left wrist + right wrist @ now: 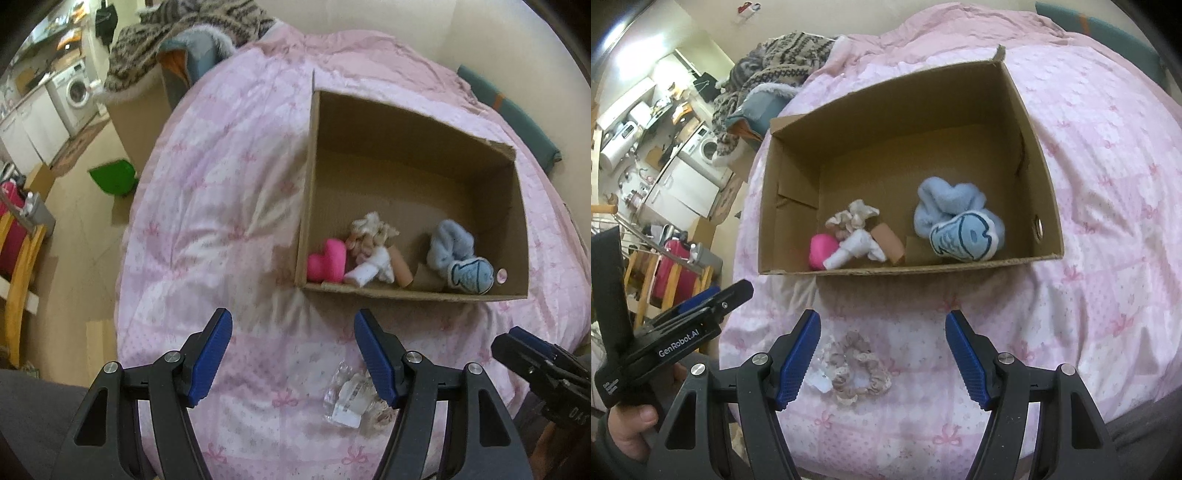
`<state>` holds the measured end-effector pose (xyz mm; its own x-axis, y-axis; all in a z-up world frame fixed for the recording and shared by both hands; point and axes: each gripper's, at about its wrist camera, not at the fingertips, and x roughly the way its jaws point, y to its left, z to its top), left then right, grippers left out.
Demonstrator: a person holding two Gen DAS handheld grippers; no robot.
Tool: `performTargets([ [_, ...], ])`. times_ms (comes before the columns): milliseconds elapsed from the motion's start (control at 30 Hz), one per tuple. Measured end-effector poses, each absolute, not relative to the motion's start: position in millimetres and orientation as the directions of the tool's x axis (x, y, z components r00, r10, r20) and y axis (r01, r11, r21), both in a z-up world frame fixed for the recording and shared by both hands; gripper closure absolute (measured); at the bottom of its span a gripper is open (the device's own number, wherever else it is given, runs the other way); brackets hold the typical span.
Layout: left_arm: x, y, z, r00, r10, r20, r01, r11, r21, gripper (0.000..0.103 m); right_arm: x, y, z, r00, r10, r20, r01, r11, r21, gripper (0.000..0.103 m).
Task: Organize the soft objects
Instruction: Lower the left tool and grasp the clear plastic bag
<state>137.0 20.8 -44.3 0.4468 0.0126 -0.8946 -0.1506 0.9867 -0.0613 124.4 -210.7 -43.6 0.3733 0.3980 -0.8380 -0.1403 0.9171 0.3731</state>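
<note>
A ruffled beige and mauve fabric scrunchie [857,370] lay on the pink quilted bedspread [1108,229], just in front of the open brown cardboard box [1043,192] and outside it. In the left wrist view only its edge showed, beside a crumpled clear plastic wrapper with a white label [347,398] that touched it.

Inside the box, along its near wall, sat a bright pink plush heart [822,251] towards the left corner, a small doll with curly cream hair and white clothes [855,236] against the heart, a tan cylindrical block [888,243] just right of the doll, and a light blue fluffy cloth [945,201] with a blue and white fish-shaped plush [964,236] resting on it, towards the box's right side.

The right claw [882,350] hung above the scrunchie with its blue pads spread wide, holding nothing. The left claw [293,350] was likewise spread wide and empty, over the bedspread in front of the box's near left corner
</note>
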Motion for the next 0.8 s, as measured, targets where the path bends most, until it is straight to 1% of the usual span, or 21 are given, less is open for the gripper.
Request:
performTargets([
  [133, 142, 20, -65, 0.361, -0.016, -0.932, -0.154, 0.985, -0.076, 0.037, 129, -215, -54, 0.346, 0.386, -0.855, -0.104, 0.921, 0.374, 0.029],
  [267, 144, 7, -98, 0.221, -0.099, -0.97, -0.126, 0.984, -0.129, 0.037, 133, -219, -66, 0.315, 0.384, -0.868, -0.06, 0.921, 0.385, 0.029],
  [333, 142, -2, -115, 0.159, -0.081, -0.984, -0.106, 0.989, -0.099, 0.037, 136, -221, -70, 0.302, 0.388, -0.871, -0.041, 0.918, 0.395, 0.029],
  [400, 141, -8, -125, 0.119, -0.059, -0.991, -0.088, 0.994, -0.069, 0.037, 137, -223, -72, 0.295, 0.392, -0.871, -0.033, 0.916, 0.401, 0.029],
  [500, 141, -10, -132, 0.095, -0.061, -0.994, -0.09, 0.994, -0.069, 0.037, 137, -224, -74, 0.292, 0.395, -0.871, -0.027, 0.914, 0.405, 0.029],
  [567, 141, -11, -135, 0.079, -0.079, -0.994, -0.09, 0.992, -0.086, 0.038, 138, -224, -74, 0.291, 0.399, -0.87, -0.027, 0.912, 0.409, 0.029],
  [633, 140, -17, -141, 0.047, -0.129, -0.991, -0.083, 0.988, -0.132, 0.038, 138, -224, -74, 0.287, 0.399, -0.871, -0.029, 0.912, 0.409, 0.029],
  [667, 140, -20, -143, 0.036, -0.152, -0.988, -0.076, 0.985, -0.154, 0.039, 138, -224, -75, 0.283, 0.399, -0.872, -0.029, 0.912, 0.409, 0.029],
  [700, 140, -26, -145, 0.029, -0.185, -0.982, -0.063, 0.98, -0.187, 0.044, 138, -224, -76, 0.28, 0.398, -0.873, -0.029, 0.913, 0.407, 0.029],
  [733, 141, -30, -146, 0.031, -0.212, -0.977, -0.053, 0.976, -0.214, 0.058, 139, -223, -77, 0.279, 0.398, -0.874, -0.027, 0.913, 0.407, 0.029],
  [767, 143, -36, -147, 0.024, -0.239, -0.971, -0.035, 0.97, -0.24, 0.065, 139, -223, -77, 0.277, 0.398, -0.875, -0.027, 0.913, 0.407, 0.029],
  [800, 144, -40, -148, 0.018, -0.243, -0.97, -0.021, 0.97, -0.243, 0.066, 140, -223, -77, 0.277, 0.396, -0.875, -0.026, 0.914, 0.405, 0.029],
])
